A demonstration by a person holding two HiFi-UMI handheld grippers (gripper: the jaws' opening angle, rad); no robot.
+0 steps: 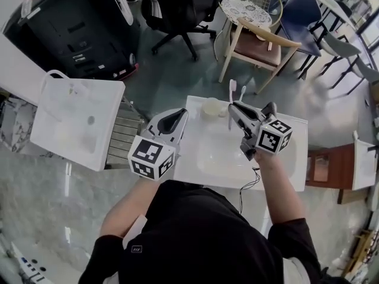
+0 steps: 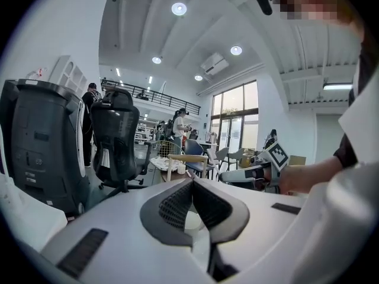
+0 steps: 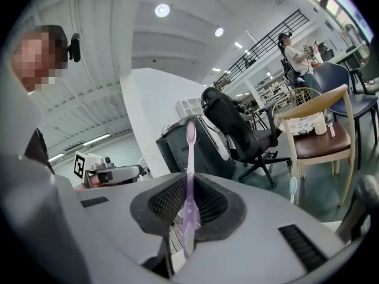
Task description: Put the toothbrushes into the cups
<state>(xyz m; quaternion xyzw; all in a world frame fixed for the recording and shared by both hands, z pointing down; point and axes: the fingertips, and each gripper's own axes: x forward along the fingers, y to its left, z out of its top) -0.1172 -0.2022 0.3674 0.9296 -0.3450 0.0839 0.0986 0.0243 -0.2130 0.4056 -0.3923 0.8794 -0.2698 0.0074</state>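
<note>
A white washbasin top (image 1: pixel 204 164) lies in front of me, with a pale cup (image 1: pixel 211 108) at its far edge. My right gripper (image 1: pixel 233 107) is shut on a pink-purple toothbrush (image 1: pixel 231 92), which stands upright, head up, between the jaws (image 3: pixel 190 158). Just right of it a second toothbrush (image 1: pixel 242 93) with a light blue head (image 3: pixel 292 188) stands upright; what holds it is hidden. My left gripper (image 1: pixel 178 118) hovers at the basin's left edge, left of the cup, shut with nothing in it (image 2: pixel 190 185).
A wooden chair (image 1: pixel 260 43) stands beyond the basin. A second white sink unit (image 1: pixel 77 120) sits at the left, with a black case (image 1: pixel 71 28) and a black office chair (image 1: pixel 172 10) behind it. A brown cabinet (image 1: pixel 323 167) is at the right.
</note>
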